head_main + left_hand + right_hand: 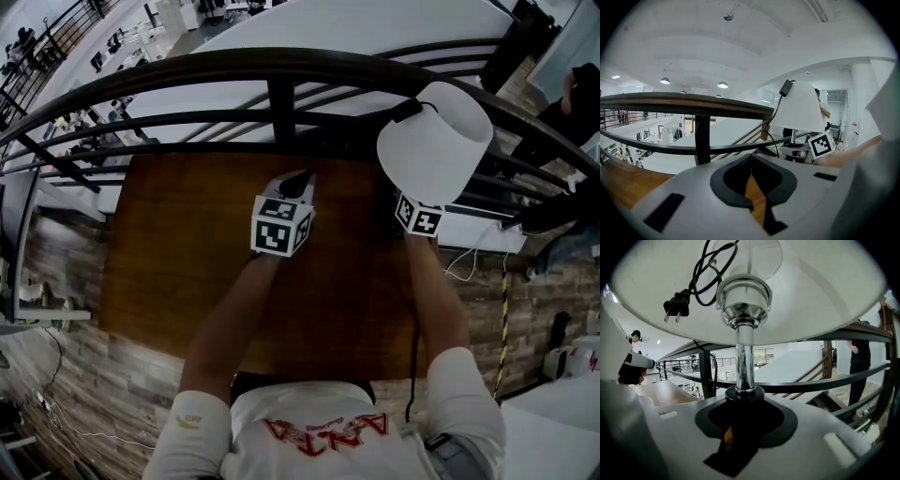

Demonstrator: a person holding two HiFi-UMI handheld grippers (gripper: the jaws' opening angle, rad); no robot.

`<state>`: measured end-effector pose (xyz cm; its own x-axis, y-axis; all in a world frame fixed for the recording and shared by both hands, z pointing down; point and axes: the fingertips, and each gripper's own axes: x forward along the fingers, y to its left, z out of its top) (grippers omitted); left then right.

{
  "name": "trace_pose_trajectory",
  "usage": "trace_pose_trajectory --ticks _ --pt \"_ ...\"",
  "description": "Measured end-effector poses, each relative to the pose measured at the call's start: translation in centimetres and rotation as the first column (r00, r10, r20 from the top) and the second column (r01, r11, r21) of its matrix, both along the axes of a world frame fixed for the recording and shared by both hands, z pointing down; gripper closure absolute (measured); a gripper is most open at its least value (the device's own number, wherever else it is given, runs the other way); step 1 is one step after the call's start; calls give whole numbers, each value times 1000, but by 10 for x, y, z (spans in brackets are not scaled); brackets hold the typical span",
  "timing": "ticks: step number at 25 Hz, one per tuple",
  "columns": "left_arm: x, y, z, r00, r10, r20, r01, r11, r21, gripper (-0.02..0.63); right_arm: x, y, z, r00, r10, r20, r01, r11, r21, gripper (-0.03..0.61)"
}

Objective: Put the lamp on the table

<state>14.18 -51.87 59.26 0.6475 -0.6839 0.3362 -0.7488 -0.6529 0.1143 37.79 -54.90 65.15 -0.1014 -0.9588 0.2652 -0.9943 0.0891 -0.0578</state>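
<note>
A lamp with a white conical shade (436,141) hangs in the air over the far right corner of the brown wooden table (178,253). My right gripper (743,401) is shut on the black collar at the foot of its chrome stem (744,357). In the head view only that gripper's marker cube (418,217) shows; the shade hides the jaws. The lamp's black cord and plug (676,305) are tucked up inside the shade. My left gripper (298,180) hovers over the table's far middle, shut with nothing in it. From the left gripper view the lamp (797,110) stands to the right.
A dark metal railing (281,70) curves along the table's far edge, with a drop to a lower floor behind it. A person in dark clothes (572,103) stands at the far right. The floor around the table is wood planks (84,375).
</note>
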Motion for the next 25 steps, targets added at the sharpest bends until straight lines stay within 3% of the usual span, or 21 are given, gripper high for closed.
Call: trace_pose_trajectory --ticks 19,23,25 --pt "-15 9 11 999 -17 -29 16 1000 -25 604 -9 4 4 1000 9 -16 -8 999 52 445" --pt "-15 13 11 1000 -15 -22 14 999 -35 604 -10 12 15 1000 -17 -6 17 1000 9 335" --pt "-17 15 11 1000 -18 -20 17 999 -44 604 -12 21 19 1000 -26 -12 26 1000 -12 318"
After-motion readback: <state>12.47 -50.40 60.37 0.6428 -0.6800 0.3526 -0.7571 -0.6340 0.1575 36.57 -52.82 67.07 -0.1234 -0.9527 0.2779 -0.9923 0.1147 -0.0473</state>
